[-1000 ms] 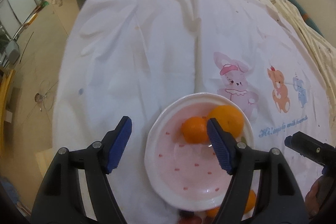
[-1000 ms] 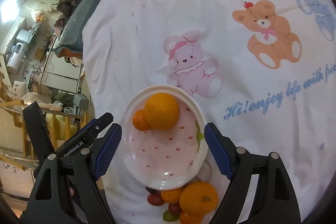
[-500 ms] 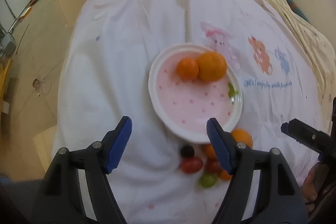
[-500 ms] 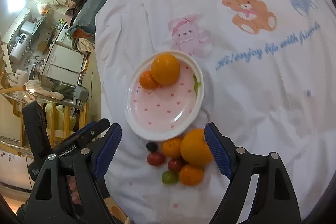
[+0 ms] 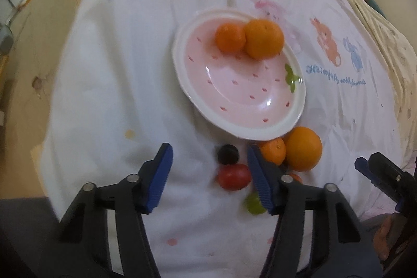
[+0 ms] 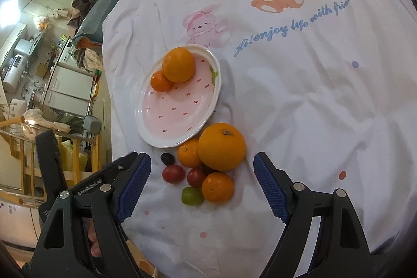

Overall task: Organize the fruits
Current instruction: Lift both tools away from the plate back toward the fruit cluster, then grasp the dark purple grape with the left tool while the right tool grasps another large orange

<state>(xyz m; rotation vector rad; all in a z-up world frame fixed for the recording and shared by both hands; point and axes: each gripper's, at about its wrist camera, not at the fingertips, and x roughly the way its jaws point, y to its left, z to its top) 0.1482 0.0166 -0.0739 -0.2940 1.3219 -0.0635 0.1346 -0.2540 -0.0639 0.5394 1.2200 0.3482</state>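
Observation:
A pink plate (image 5: 179,61) (image 6: 142,121) with a white rim holds a big orange (image 5: 263,38) (image 6: 178,65) and a small one (image 5: 230,37) (image 6: 160,81). In front of it on the sheet lie a large orange (image 6: 221,146), two small oranges (image 6: 189,151), two red tomatoes (image 6: 172,173), a dark fruit (image 6: 167,158) and a green one (image 6: 192,196). My left gripper (image 5: 209,173) hovers over the red tomato (image 5: 232,177) and dark fruit (image 5: 228,154); its jaws are closing and touch nothing. My right gripper (image 6: 202,173) is open wide above the pile.
The fruit lies on a white bedsheet (image 6: 299,100) printed with cartoon animals, whose near edge drops off just behind the grippers. To the left are floor (image 5: 28,48), wooden rails (image 6: 23,145) and kitchen units (image 6: 67,87). A hand shows at the lower right in the left wrist view.
Both grippers have drawn back from over the plate toward the near edge of the sheet, bringing the loose fruit pile into view. The left jaws have narrowed.

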